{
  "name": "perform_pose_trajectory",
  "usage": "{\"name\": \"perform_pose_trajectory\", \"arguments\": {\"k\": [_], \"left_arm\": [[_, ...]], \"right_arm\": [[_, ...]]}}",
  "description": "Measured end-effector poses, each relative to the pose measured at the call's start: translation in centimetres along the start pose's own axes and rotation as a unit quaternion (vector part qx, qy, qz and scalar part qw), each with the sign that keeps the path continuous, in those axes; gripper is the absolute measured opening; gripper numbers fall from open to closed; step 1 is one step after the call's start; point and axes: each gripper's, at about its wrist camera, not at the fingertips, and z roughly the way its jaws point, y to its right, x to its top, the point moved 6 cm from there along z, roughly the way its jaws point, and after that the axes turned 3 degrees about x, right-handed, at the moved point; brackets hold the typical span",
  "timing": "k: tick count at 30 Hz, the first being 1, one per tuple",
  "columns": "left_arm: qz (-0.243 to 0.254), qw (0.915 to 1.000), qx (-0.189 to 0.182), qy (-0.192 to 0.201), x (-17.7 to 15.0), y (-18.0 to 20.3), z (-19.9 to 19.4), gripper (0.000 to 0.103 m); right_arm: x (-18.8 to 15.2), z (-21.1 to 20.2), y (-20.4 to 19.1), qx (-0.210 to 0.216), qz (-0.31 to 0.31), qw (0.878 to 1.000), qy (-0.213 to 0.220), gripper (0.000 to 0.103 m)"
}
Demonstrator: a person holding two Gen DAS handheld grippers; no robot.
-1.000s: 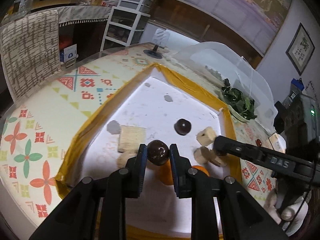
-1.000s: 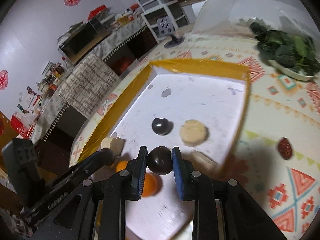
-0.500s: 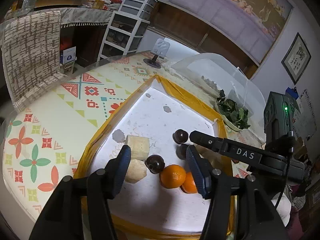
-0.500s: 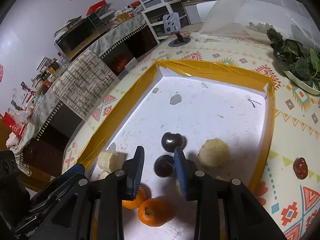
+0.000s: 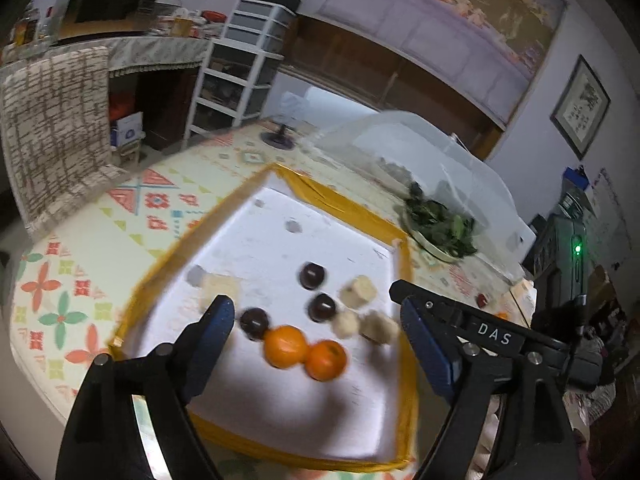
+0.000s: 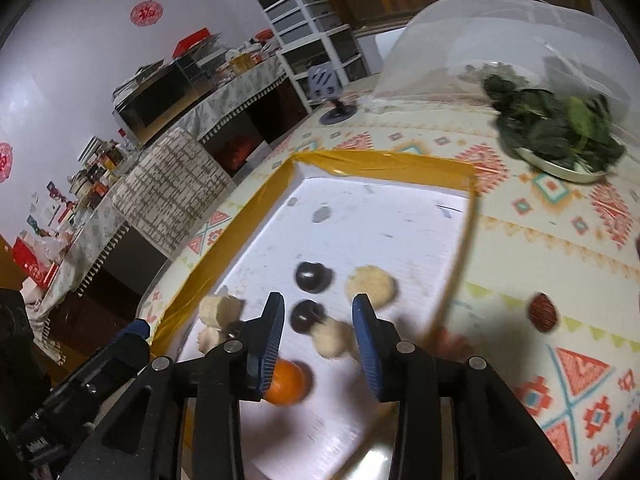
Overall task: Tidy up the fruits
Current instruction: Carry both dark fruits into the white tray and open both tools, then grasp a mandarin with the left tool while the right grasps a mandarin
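A white board with a yellow tape border [image 5: 344,204] [image 6: 376,162] lies on the patterned table. On it lie three dark round fruits [image 5: 311,275] [image 5: 322,307] [image 5: 255,322], two oranges [image 5: 285,346] [image 5: 326,360] and several pale fruit chunks [image 5: 359,290]. My left gripper [image 5: 318,340] is wide open and empty, raised above the fruits. My right gripper [image 6: 318,328] is open and empty above a dark fruit [image 6: 306,316], with another [image 6: 311,277] beyond and an orange [image 6: 286,382] below it.
A plate of green leaves [image 5: 438,228] [image 6: 556,136] sits under a clear dome cover [image 6: 500,40] at the back right. A small red fruit [image 6: 543,312] lies on the tablecloth right of the board. Chairs and shelves stand beyond the table.
Both grippers let go of their dark fruits, which now lie on the board. Both have opened wider and pulled up and back.
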Motion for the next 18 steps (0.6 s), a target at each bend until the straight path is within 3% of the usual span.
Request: {"name": "perform_pose_trajectory", "arguments": {"k": [11, 18], "left_arm": [[0.070, 0.9954, -0.038, -0.052, -3.4, 8.6, 1.8, 0.085], [0.098, 0.9908, -0.055, -0.076, -5.2, 12.5, 2.9, 0.085]], "right_arm": [[-1.4, -6.7, 9.5, -0.055, 0.051, 0.997, 0.035, 0.040], [-1.9, -12.2, 17.3, -0.106, 0.096, 0.987, 0.068, 0.040]]}}
